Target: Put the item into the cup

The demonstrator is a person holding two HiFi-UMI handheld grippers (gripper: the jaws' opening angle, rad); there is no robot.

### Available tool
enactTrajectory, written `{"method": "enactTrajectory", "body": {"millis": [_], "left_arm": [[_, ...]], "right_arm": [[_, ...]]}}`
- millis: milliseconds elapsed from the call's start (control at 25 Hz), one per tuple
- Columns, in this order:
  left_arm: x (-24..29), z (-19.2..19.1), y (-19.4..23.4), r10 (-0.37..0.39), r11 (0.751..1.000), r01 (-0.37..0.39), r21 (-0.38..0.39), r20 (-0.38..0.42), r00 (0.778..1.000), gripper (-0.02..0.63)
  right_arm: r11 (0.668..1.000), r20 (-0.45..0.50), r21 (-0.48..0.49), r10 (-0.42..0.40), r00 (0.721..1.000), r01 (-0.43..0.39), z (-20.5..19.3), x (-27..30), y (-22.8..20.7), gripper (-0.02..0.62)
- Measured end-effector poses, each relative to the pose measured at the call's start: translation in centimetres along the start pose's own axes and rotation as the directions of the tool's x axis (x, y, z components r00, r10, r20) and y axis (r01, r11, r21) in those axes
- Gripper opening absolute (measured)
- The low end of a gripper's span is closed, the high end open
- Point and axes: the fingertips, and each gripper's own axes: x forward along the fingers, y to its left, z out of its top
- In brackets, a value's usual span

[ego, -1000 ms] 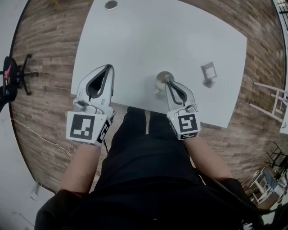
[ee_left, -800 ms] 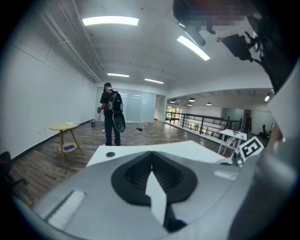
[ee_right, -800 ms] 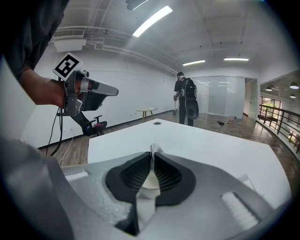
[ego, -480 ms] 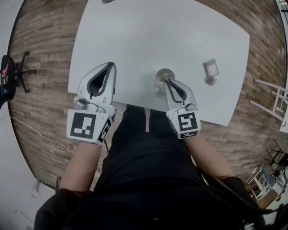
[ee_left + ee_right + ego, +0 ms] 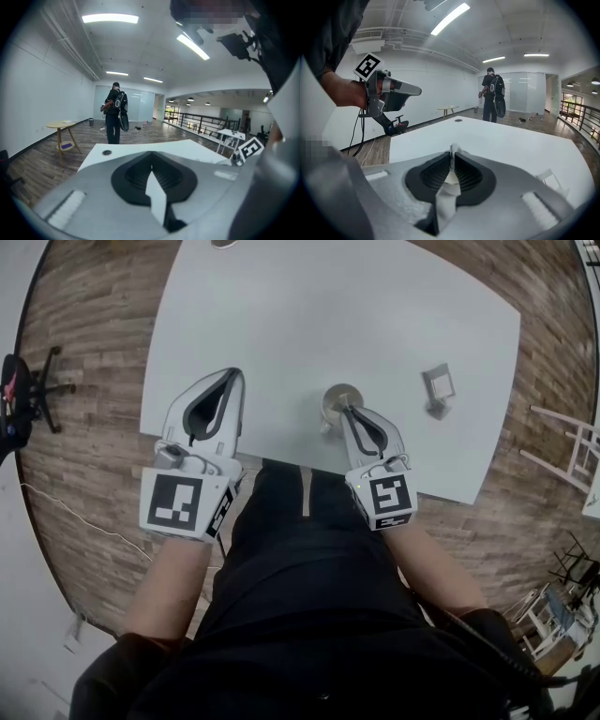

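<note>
1. A white bench [image 5: 375, 306] stood on a wood floor [image 5: 84, 324]. A cup [image 5: 337, 397] sat close to the bench's near edge, about midway along it.
2. The right gripper [image 5: 348, 412] reached in over that near edge, with its tips over the near side of the cup's rim.
3. Its fingers were almost together, pinching a thin, crumpled white scrap [image 5: 453, 152] that poked out just past the tips. They had just been easing apart a little, with the scrap between them.
4. The scrap was held above the cup. Whether it touched the rim could not be told.
5. The left gripper [image 5: 229, 379] hung over the near left part of the bench, well apart from the cup. Its fingers were closed tip to tip with nothing in them.
6. A small clear stand [image 5: 436, 390] sat on the bench to the right of the cup, apart from it.
7. Far beyond the bench stood a person [image 5: 114, 117] wearing a backpack. A round table [image 5: 63, 125] stood to the person's left.
</note>
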Motion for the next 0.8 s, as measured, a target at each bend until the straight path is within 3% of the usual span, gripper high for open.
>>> {"method": "enactTrajectory", "body": {"millis": [120, 800], "left_arm": [[0.1, 0.0, -0.1, 0.0, 1.0, 0.0, 0.001, 0.0, 1.0, -0.005], [0.1, 1.1, -0.9, -0.019, 1.0, 0.018, 0.021, 0.026, 0.999, -0.005]], "right_arm": [[1.0, 0.0, 0.006, 0.005, 1.0, -0.005, 0.0, 0.0, 0.0, 0.074], [0.998, 0.052, -0.011, -0.054, 0.997, 0.055, 1.3, -1.4, -0.9, 0.074]]}}
